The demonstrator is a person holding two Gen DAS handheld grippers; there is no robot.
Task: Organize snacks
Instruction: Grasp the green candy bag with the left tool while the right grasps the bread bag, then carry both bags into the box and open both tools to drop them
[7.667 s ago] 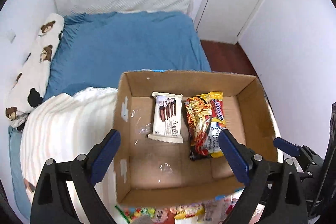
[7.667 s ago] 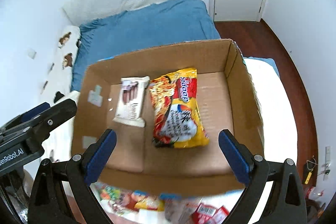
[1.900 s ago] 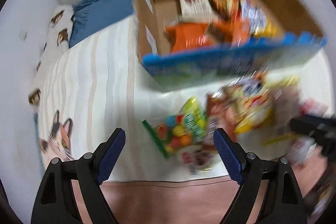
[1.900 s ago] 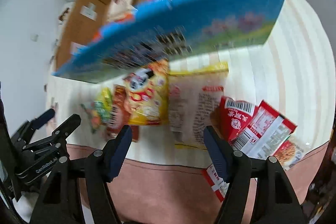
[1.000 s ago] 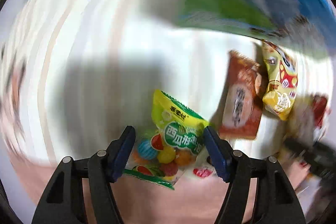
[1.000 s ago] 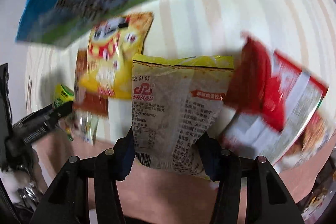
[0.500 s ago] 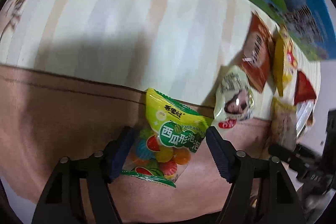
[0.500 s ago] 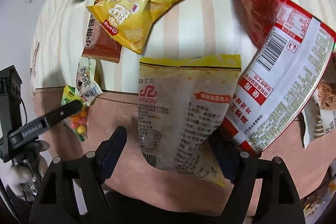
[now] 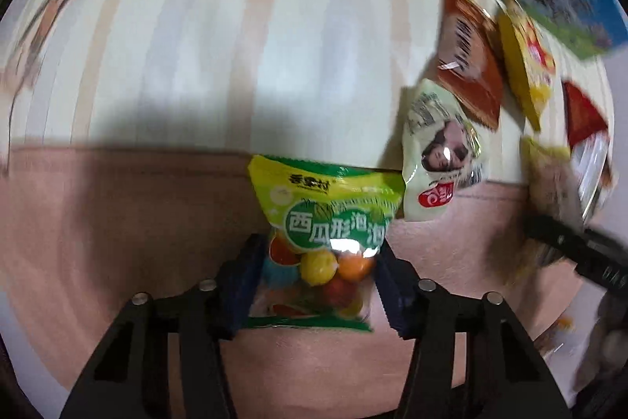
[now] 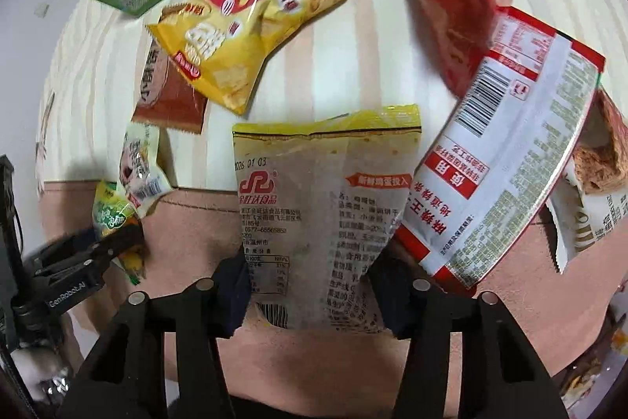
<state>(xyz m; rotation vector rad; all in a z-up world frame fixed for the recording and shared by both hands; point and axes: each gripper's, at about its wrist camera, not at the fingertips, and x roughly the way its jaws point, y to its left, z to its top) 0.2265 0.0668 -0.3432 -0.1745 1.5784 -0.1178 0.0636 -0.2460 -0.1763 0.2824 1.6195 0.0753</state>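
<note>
Left gripper (image 9: 318, 271) clamped on the lower end of the green candy bag (image 9: 327, 218), right gripper (image 10: 310, 291) on the yellow-topped snack packet (image 10: 325, 199); both look light, soft, slippery-filmed, best pinched near a sealed edge.

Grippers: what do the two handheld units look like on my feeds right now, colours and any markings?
Both match: the left gripper and right gripper have matte black angular frames with cut-out openings, silver round bolt heads and dark blue fingertip pads. Seen from the right wrist view, the left unit's body carries white "GenRobot.AI" lettering.
</note>
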